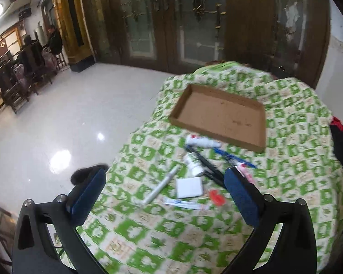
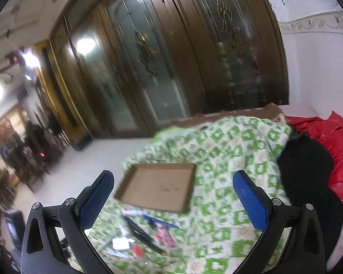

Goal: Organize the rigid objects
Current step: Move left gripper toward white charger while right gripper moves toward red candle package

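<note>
Left wrist view: the left hand-held gripper (image 1: 164,182) hangs wide open and empty above a clutter on the green cloth (image 1: 297,137). A pen (image 1: 162,185), white pad (image 1: 189,187), bottle (image 1: 194,162), comb (image 1: 205,164) and tube (image 1: 202,141) lie just before the empty tray (image 1: 219,114). All look light and stiff; the pen is best pinched mid-barrel, across its width.

Right wrist view: the right hand-held gripper (image 2: 173,182), also wide open and empty, faces the tray (image 2: 157,186), the clutter blurred below.
</note>
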Demonstrator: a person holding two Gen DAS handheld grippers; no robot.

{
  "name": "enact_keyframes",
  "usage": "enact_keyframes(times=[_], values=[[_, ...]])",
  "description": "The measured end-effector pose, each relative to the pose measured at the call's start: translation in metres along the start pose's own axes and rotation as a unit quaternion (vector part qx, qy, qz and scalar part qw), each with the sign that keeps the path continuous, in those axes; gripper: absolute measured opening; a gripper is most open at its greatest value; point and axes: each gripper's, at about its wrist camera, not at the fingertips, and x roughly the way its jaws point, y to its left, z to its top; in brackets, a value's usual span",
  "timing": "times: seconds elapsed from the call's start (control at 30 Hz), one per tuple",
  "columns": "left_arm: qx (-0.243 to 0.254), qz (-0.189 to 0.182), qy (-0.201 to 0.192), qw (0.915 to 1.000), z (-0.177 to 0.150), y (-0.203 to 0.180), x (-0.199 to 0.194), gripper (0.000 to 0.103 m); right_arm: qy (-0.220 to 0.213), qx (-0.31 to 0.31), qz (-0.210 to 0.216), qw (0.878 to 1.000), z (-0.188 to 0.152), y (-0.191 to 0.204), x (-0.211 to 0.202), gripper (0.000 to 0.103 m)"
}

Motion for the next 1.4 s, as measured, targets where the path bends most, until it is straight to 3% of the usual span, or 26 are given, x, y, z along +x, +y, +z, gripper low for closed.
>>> enact_keyframes(times=[0.07, 0.2, 0.3, 0.57, 0.73, 1.4], values=[[-0.004, 0.002, 0.02, 0.9998, -0.005, 0.008, 0.024, 0.103, 0.104, -0.029, 0.022, 0.994, -0.025, 0.01, 0.049, 0.102], [0.013, 0.002, 0.051, 0.9986, -0.02, 0.004, 0.06, 0.103, 0.195, -0.031, 0.018, 0.98, -0.085, 0.025, 0.114, 0.102], [0.041, 0.012, 0.069, 0.9967, -0.032, -0.007, 0.085, 0.103, 0.226, -0.046, 0.024, 0.973, -0.118, 0.043, 0.143, 0.102], [0.069, 0.019, 0.105, 0.9919, -0.048, -0.025, 0.124, 0.103, 0.192, -0.079, 0.007, 0.978, -0.15, 0.035, 0.169, 0.102], [0.079, 0.01, 0.102, 0.9915, -0.054, -0.03, 0.128, 0.103, 0.19, -0.077, 0.011, 0.979, -0.152, 0.027, 0.172, 0.102], [0.029, -0.043, 0.113, 0.9922, -0.056, -0.016, 0.137, 0.103, 0.2, -0.093, -0.004, 0.975, -0.16, 0.035, 0.176, 0.102]])
